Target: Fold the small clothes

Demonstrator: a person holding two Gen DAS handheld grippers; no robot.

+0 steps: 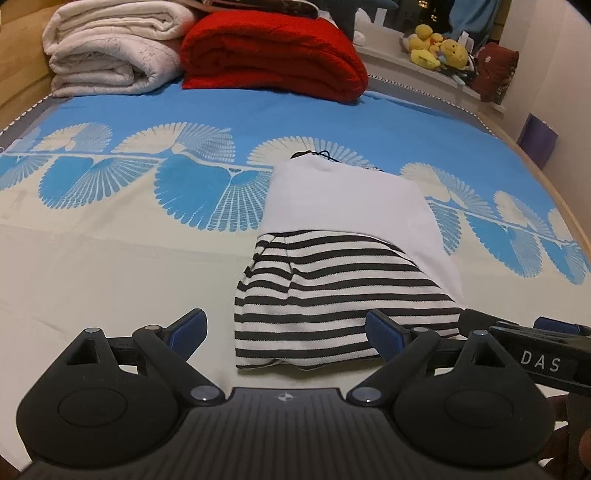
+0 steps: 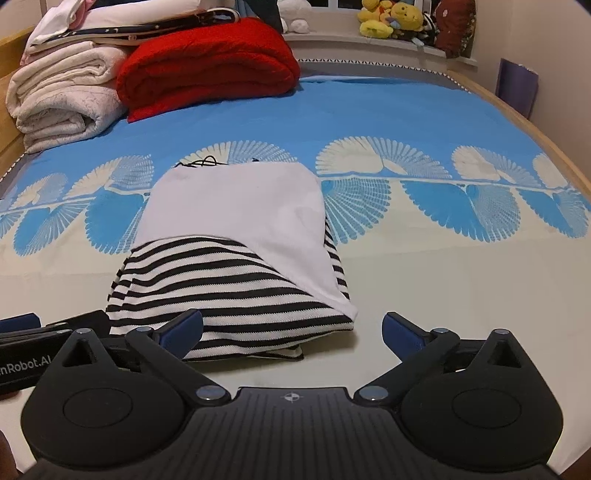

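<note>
The black-and-white striped knit garment [image 2: 236,295], its white lining side [image 2: 236,210] folded over, lay mid-bedspread [image 2: 406,107]. Our left gripper [image 1: 284,332] and right gripper [image 2: 291,332] both stood released, empty. We judged 1 further fold best started by pinching both near corners evenly.

This is a bedroom in a home: a wood-framed bed [image 2: 517,110] fills the view, covered by a blue and cream bedspread [image 2: 369,110] printed with fan shapes. At its far left lie a folded red blanket [image 2: 207,62] and a folded white blanket [image 2: 62,103]. On the far window ledge [image 2: 369,40] sit yellow plush toys [image 2: 391,18].
</note>
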